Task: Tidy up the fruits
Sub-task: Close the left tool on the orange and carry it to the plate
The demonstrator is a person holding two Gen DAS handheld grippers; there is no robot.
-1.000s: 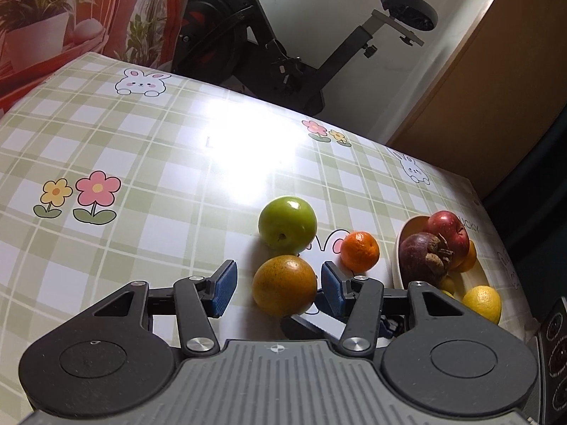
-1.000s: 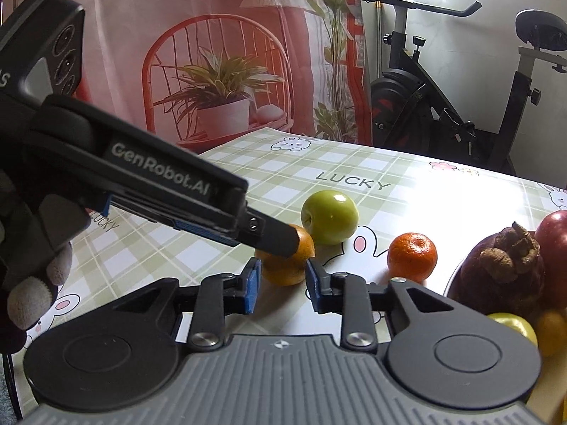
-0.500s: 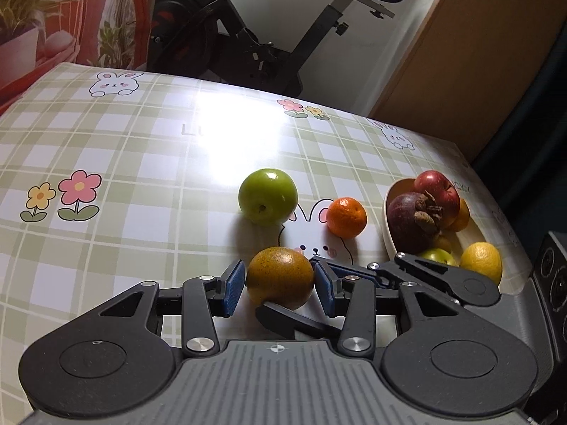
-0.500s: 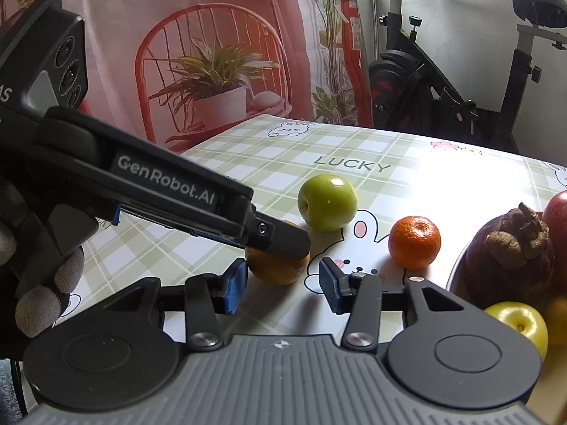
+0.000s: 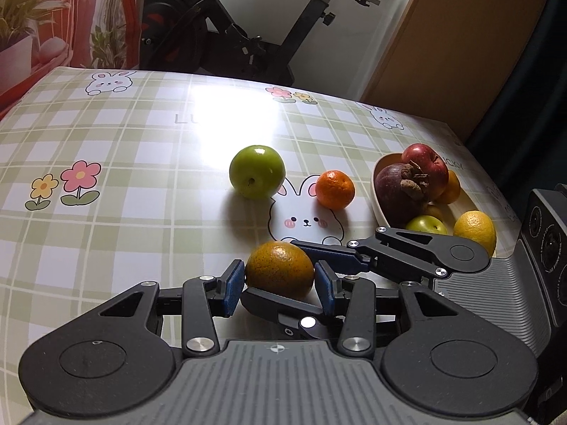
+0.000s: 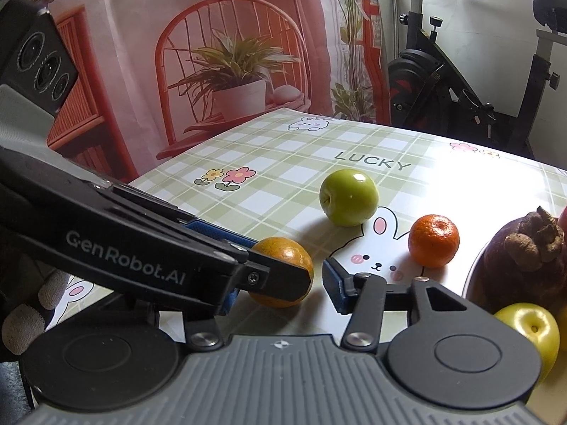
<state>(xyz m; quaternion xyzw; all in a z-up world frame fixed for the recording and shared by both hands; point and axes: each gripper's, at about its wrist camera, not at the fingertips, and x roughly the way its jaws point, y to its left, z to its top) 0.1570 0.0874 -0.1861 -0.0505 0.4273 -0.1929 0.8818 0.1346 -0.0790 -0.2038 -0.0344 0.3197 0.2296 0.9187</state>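
Only the right wrist view shows a gloved hand point(image 6: 24, 322).

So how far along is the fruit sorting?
Done: several fruits sit in the bowl, mangosteen and red apple among them. In hand: the left gripper, whose jaws have just been closing, pinches the speckled orange. Left: green apple and mandarin lie loose on the tablecloth.
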